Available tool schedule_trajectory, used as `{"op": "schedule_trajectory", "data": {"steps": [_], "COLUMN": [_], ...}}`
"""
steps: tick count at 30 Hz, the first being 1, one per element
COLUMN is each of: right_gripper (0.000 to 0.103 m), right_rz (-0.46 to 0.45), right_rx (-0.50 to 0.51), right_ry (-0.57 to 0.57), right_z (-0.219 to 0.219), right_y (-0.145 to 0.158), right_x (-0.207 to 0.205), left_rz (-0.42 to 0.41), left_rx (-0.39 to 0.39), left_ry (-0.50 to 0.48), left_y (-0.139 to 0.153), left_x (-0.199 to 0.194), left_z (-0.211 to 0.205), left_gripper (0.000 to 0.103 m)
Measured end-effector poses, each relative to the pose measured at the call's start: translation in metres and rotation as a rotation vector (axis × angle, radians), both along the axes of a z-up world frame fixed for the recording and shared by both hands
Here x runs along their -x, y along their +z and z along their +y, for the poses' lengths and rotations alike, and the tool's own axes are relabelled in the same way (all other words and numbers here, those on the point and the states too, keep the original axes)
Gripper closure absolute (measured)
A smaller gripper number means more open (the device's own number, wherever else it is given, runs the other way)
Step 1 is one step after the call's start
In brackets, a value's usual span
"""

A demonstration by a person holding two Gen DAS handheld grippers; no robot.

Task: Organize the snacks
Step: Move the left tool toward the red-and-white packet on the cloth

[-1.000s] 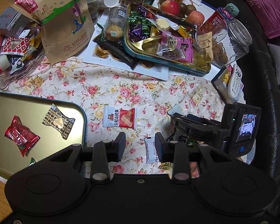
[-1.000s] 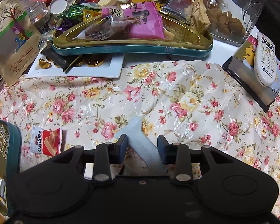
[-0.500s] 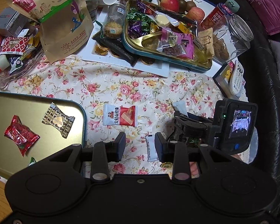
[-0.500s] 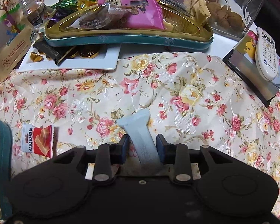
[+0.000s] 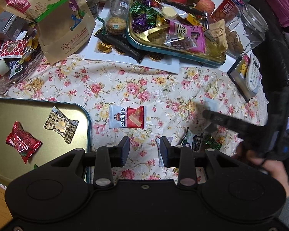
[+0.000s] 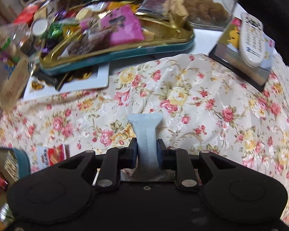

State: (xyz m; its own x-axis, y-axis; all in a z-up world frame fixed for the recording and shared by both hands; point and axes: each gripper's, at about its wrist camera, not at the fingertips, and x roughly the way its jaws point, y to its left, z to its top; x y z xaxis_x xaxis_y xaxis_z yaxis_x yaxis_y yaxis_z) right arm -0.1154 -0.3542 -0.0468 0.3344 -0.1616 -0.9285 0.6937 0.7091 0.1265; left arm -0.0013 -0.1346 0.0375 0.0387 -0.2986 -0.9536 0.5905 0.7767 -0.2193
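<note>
A pale blue-white snack packet (image 6: 145,134) is sitting pinched between the two fingers of the right gripper (image 6: 145,150), its flared end sticking out ahead of the fingertips above the floral tablecloth (image 6: 202,105); the jaws are clenched on the packet's narrow, squeezed middle. In the left wrist view the same gripper is showing at the right edge as a blurred dark shape, with a person's hand (image 5: 267,165) wrapping its handle. The left gripper (image 5: 144,150) is hovering over the cloth with its jaws released and nothing between the fingers; a small white packet (image 5: 160,154) is lying on the cloth just beside its right finger. Ahead of it a red-and-white wafer packet (image 5: 127,117) is lying flat on the cloth, apart from both grippers. To the left, a gold tray with a teal rim (image 5: 13,165) is holding a red-wrapped candy (image 5: 22,141) and a brown-and-cream patterned candy (image 5: 60,124), lying near each other but not touching. A few more wrappers, green and white (image 5: 198,141), are lying on the cloth under the right gripper. Farther back, a second gold tray (image 5: 181,52) is sitting piled with mixed sweets, resting partly on a white board (image 5: 125,59), with a remote control (image 6: 250,38) lying on a book at the right.
</note>
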Motion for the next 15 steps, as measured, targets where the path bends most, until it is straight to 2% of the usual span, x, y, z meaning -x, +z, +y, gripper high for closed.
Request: {"op": "schedule_trajectory", "data": {"steps": [5,9,15], "right_gripper": [0.081,0.081,0.081], "right_rz": [0.007,-0.04,-0.095], "right_rx": [-0.087,-0.156,-0.101], "right_ry": [-0.138,-0.203,-0.199], "right_z": [-0.012,-0.014,-0.001], "right_y": [0.025,0.047,0.083], "right_x": [0.018,0.038,0.063], "left_rz": [0.003,-0.036,-0.024], "left_rx": [-0.028,-0.074,-0.083], "left_ry": [-0.043,-0.05,-0.06], "left_y": [-0.012,-0.023,-0.036], "left_x": [0.0,-0.001,-0.002], "left_z": [-0.008,-0.012,-0.014], "left_gripper": [0.061,0.061,0.061]}}
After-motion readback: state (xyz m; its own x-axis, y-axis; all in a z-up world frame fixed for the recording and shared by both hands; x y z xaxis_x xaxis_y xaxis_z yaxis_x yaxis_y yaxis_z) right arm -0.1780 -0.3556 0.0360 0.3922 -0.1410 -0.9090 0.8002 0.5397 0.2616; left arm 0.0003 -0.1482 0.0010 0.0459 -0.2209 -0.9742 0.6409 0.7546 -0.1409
